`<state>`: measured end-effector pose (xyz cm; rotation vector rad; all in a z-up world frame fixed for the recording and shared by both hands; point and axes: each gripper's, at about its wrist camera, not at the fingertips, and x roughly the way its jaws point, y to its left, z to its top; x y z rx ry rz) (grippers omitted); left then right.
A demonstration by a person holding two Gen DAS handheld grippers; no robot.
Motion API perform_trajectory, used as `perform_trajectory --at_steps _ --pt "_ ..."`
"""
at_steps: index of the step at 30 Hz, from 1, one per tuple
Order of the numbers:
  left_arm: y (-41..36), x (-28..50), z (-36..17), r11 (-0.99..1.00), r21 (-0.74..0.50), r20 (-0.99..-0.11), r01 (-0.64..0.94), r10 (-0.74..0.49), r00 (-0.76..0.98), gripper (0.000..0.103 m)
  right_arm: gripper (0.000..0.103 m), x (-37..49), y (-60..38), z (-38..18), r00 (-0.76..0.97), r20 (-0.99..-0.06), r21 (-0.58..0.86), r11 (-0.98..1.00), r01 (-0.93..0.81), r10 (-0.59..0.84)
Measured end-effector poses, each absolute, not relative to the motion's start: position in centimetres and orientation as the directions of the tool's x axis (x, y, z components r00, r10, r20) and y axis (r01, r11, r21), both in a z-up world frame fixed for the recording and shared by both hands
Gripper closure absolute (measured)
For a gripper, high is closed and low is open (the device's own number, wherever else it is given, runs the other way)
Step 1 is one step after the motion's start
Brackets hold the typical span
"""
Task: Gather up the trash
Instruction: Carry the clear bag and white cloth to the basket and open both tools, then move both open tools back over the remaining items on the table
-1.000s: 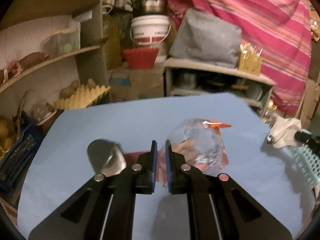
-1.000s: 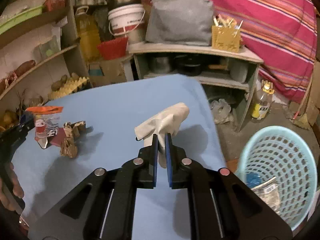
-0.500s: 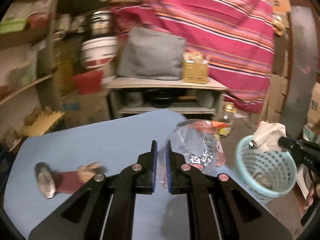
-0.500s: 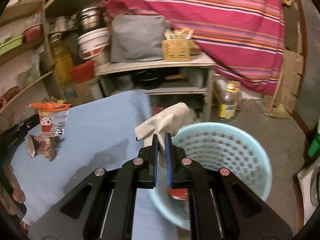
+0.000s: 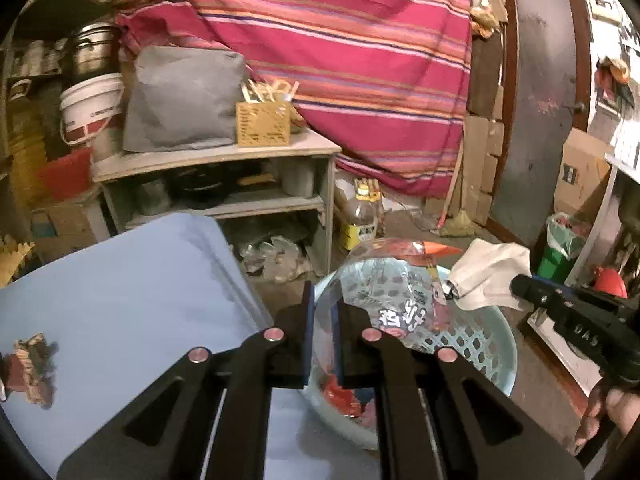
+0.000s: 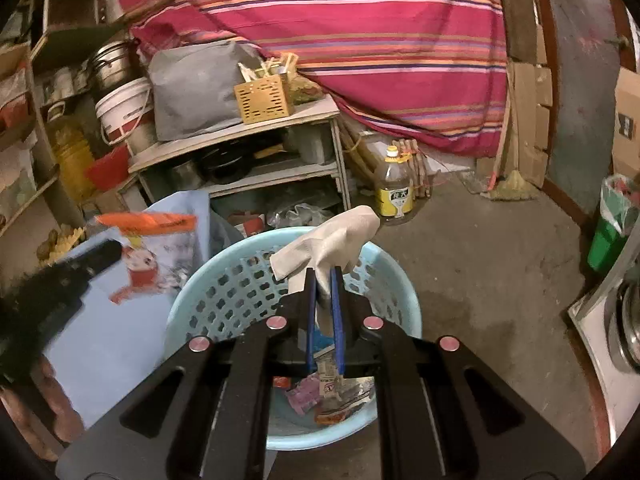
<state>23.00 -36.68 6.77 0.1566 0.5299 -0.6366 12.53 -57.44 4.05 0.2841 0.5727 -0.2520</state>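
My left gripper [image 5: 322, 312] is shut on a clear plastic snack bag [image 5: 394, 280] with an orange top and holds it over the light blue trash basket [image 5: 480, 344]. My right gripper [image 6: 323, 280] is shut on a crumpled white tissue [image 6: 332, 242] and holds it above the same basket [image 6: 224, 280], which has several wrappers in its bottom. The left gripper [image 6: 84, 264] and its bag [image 6: 148, 248] show at the left of the right wrist view. The right gripper [image 5: 520, 288] and tissue [image 5: 492, 276] show at the right of the left wrist view.
The blue table [image 5: 120, 280] lies left of the basket, with brown crumpled trash [image 5: 30, 364] on it. A grey shelf unit [image 5: 216, 184] and a plastic bottle [image 6: 396, 188] stand behind on the floor. A green bin [image 6: 608, 236] is at far right.
Both grippers have swung right, off the table and over the basket, each still holding its piece of trash. The basket now lies directly beneath them.
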Motion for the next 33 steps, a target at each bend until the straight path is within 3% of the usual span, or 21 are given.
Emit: perform_trajectory --at_steps 12,13,14,16,19,21,22,26,31,33 --pt "-40.0 25.5 2.5 0.773 -0.054 -0.659 0.632 -0.503 0.559 0.091 0.092 15.0 -57.6 2.5 0.779 -0.615 0.208 0.928 0.309 -0.122" --pt "-39.9 25.7 2.4 0.771 -0.061 -0.667 0.633 -0.504 0.549 0.078 0.092 15.2 -57.6 2.5 0.776 -0.618 0.207 0.928 0.311 -0.122" --pt "-39.7 25.8 2.4 0.773 -0.064 -0.672 0.631 -0.501 0.546 0.053 0.092 15.3 -57.6 2.4 0.774 -0.621 0.208 0.927 0.313 -0.122" --pt "-38.7 25.5 2.8 0.79 -0.053 -0.649 0.611 -0.492 0.58 0.033 0.092 15.5 -57.5 2.2 0.768 -0.628 0.208 0.925 0.317 -0.122" --pt "-38.0 25.4 3.1 0.788 -0.055 -0.646 0.613 -0.496 0.58 0.033 0.09 15.8 -57.4 2.0 0.762 -0.635 0.206 0.922 0.327 -0.129" --pt "-37.6 25.3 3.2 0.792 -0.055 -0.648 0.608 -0.492 0.582 0.033 0.075 15.9 -57.3 2.0 0.759 -0.637 0.207 0.918 0.337 -0.135" --pt "-37.2 25.3 3.4 0.795 -0.052 -0.644 0.604 -0.489 0.588 0.03 0.061 15.9 -57.2 2.1 0.759 -0.636 0.206 0.916 0.343 -0.142" --pt "-34.8 25.2 4.4 0.811 -0.049 -0.624 0.583 -0.48 0.616 0.02 0.028 16.3 -56.7 2.3 0.755 -0.637 0.201 0.912 0.357 -0.156" --pt "-30.2 24.9 5.4 0.845 -0.009 -0.597 0.535 -0.433 0.675 0.01 0.008 17.5 -53.8 3.0 0.755 -0.625 0.144 0.921 0.362 -0.199" --pt "-27.8 25.1 5.7 0.865 0.014 -0.588 0.501 -0.398 0.704 0.008 0.005 18.0 -52.1 3.3 0.763 -0.612 0.125 0.927 0.355 -0.209"
